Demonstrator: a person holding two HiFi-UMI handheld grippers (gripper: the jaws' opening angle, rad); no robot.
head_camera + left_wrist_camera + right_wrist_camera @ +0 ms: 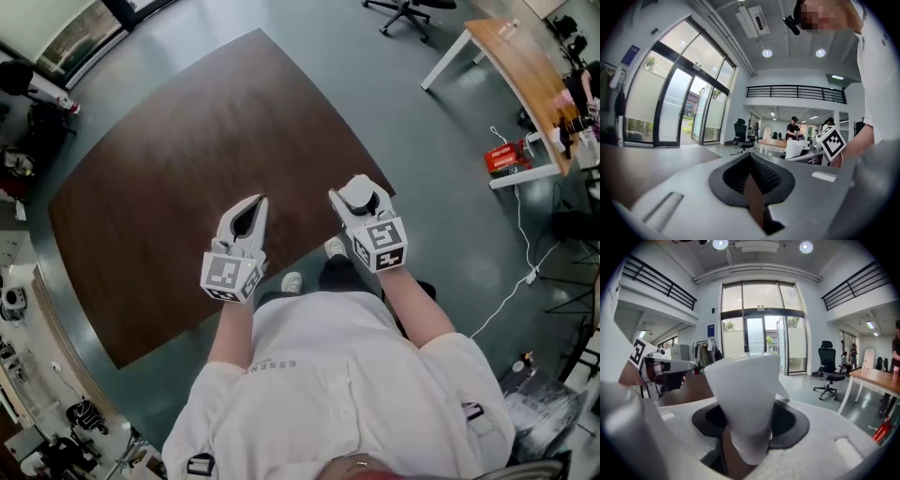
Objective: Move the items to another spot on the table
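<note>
The right gripper [359, 199] is holding a white cup [746, 394], smooth-walled and tapered. Its jaws are standing partly apart and pressing on the cup's sides. The cup is hanging tilted over the near right corner of the surface [178, 159], a flat, dark brown slab with a dull sheen. What the cup is carrying inside is not showing. The left gripper [251, 206] is hovering beside it over the surface, its ribbed black jaws meeting at the tips and gripping nothing.
</note>
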